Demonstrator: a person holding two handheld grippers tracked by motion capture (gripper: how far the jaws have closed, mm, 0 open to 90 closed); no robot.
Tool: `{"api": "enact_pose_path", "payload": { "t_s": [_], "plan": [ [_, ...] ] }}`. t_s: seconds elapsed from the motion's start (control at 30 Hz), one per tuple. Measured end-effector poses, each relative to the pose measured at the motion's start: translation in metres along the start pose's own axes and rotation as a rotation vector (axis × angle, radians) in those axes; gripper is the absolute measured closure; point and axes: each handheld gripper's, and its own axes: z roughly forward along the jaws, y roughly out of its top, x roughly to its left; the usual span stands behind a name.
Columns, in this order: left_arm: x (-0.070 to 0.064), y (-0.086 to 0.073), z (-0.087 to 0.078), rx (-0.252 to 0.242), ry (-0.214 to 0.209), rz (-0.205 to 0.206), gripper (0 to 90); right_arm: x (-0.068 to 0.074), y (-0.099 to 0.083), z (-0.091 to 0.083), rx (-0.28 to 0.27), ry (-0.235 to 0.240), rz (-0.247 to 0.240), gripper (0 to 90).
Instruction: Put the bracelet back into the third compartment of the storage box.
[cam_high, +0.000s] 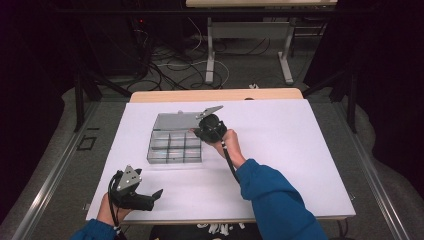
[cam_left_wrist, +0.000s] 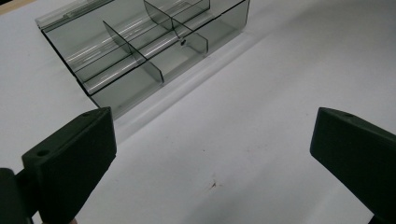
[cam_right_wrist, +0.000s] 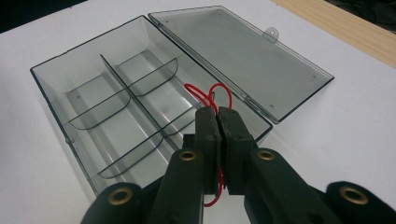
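My right tongs (cam_right_wrist: 218, 116) pinch the red wire (cam_right_wrist: 205, 95) over the open compartment box (cam_right_wrist: 60, 88); its loops could snag a divider. Left tongs (cam_left_wrist: 210, 154) wide, idle.

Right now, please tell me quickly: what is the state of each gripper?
Left gripper: open, holding nothing.
Right gripper: closed on a red wire above the clear box.

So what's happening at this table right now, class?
A person works with tongs in each hand. The right tongs are shut on a red wire, holding it over a compartment of the clear divided box, whose lid lies open. The left tongs rest open on the white table, apart from the box.
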Motion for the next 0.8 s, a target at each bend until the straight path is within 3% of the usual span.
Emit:
{"api": "enact_pose_path", "payload": {
  "t_s": [0.8],
  "plan": [
    [0.000,0.000,0.000,0.001,-0.001,0.001,0.4,0.006,0.000,0.017,0.013,-0.007,0.004,87.6]
  ]
}}
